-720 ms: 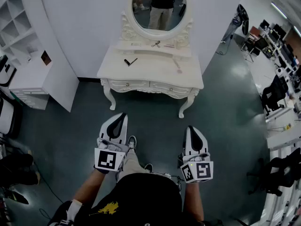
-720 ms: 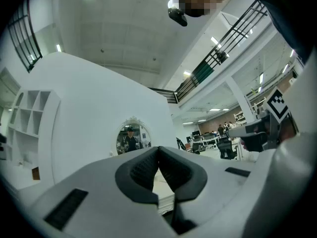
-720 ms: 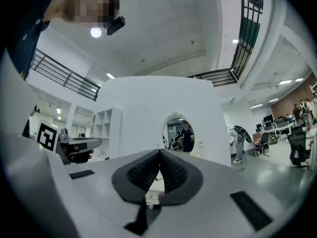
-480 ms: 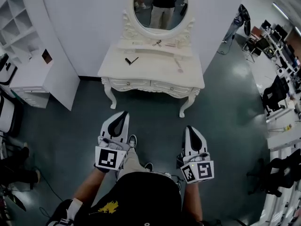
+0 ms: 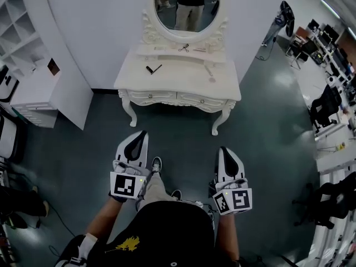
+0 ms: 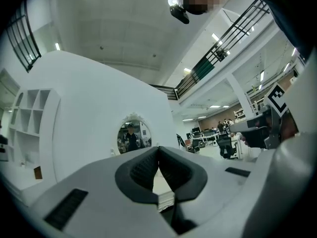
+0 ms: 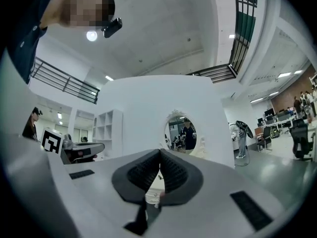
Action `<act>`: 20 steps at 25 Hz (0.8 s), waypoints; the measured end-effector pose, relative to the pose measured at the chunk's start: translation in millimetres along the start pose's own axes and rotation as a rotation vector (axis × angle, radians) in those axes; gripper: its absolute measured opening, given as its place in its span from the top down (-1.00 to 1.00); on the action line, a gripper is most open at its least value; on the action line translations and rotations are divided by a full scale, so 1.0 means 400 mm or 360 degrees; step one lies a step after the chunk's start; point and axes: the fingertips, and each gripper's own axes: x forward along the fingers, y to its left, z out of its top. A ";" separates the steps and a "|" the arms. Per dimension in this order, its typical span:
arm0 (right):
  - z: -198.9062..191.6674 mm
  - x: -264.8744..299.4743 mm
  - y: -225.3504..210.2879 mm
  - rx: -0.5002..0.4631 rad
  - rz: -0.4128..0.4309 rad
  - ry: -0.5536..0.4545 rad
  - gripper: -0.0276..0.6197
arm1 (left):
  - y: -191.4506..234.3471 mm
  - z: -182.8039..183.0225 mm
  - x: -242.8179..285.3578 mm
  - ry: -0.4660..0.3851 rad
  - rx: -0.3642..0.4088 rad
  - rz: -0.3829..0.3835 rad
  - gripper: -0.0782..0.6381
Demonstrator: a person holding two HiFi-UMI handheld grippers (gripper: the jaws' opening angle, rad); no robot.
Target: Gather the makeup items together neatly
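We wear a black shirt (image 5: 167, 230) with a yellow print (image 5: 129, 245); our white left gripper (image 5: 141, 133) and right gripper (image 5: 224, 149) carry black-and-white marker cubes (image 5: 125, 185).

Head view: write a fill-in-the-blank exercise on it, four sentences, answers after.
1. The left tool and the right tool both have their jaws ____.
2. The oval white-framed mirror stands at the ____ of the white carved dressing table.
3. The slim black makeup item lies on the tabletop's ____ half.
4. The thin pink makeup item lies on the tabletop's ____ half.

Missing words: shut; back; left; right.
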 end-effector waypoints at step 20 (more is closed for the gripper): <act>-0.056 0.011 -0.093 -0.0015 -0.0166 0.0099 0.15 | 0.013 -0.058 0.037 0.0077 0.0004 0.0002 -0.15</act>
